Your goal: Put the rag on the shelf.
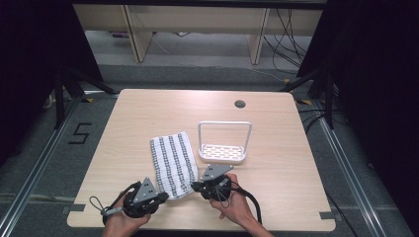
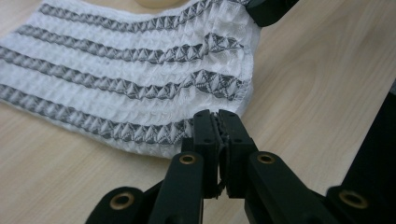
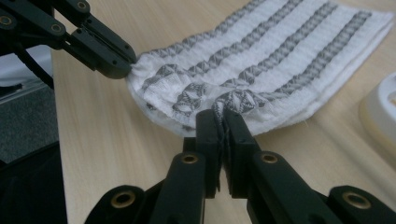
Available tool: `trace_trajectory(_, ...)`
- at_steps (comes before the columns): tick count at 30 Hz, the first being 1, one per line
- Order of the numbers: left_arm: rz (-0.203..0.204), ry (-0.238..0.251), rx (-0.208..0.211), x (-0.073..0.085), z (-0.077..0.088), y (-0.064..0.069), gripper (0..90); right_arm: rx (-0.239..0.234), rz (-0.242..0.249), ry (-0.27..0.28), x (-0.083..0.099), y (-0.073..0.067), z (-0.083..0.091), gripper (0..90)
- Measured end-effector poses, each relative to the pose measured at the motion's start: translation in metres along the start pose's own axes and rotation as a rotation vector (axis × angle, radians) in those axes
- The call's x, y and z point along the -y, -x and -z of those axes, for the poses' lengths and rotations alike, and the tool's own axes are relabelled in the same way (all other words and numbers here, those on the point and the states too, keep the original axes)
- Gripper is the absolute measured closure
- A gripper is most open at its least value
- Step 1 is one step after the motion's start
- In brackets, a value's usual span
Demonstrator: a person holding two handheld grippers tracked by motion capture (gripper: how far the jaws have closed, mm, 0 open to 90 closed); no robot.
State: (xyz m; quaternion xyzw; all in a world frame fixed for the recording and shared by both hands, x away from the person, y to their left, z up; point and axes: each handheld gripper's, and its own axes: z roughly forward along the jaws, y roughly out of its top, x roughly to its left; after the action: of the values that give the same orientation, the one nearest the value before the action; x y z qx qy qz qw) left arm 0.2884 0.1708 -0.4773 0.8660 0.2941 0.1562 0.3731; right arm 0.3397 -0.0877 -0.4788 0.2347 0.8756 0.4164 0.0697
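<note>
I am pinching the near corners of the striped towel (image 1: 172, 164), lying flat on the table (image 1: 123, 123) beside the white rack (image 1: 223, 147), with left gripper (image 2: 217, 117) and right gripper (image 3: 221, 116) both clamped on cloth. I am judging it best to lift evenly, keeping the edge taut.

rack: white, with a tall loop handle (image 1: 223, 148), sitting right of centre on the table
table: light wood (image 1: 138, 113), rounded corners
grommet: small dark hole (image 1: 240, 103) near the far edge
floor: grey, a "5" taped on (image 1: 80, 133) at left
cables: black, loose (image 1: 289, 34) at the back right
</note>
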Motion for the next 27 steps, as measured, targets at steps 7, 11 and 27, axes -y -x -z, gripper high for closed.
trace_trajectory(7,0.035,0.048,0.025,-0.012,0.016,-0.010,86.4,-0.009,-0.006,0.044,-0.016,0.001,0.011,86.8)
trace_trajectory(11,0.050,0.083,0.054,-0.021,0.029,-0.021,86.3,-0.017,-0.010,0.080,-0.032,0.002,0.019,86.8)
trace_trajectory(27,0.035,0.174,0.082,-0.081,0.086,-0.030,86.4,-0.023,0.052,0.207,-0.088,0.002,0.064,87.0)
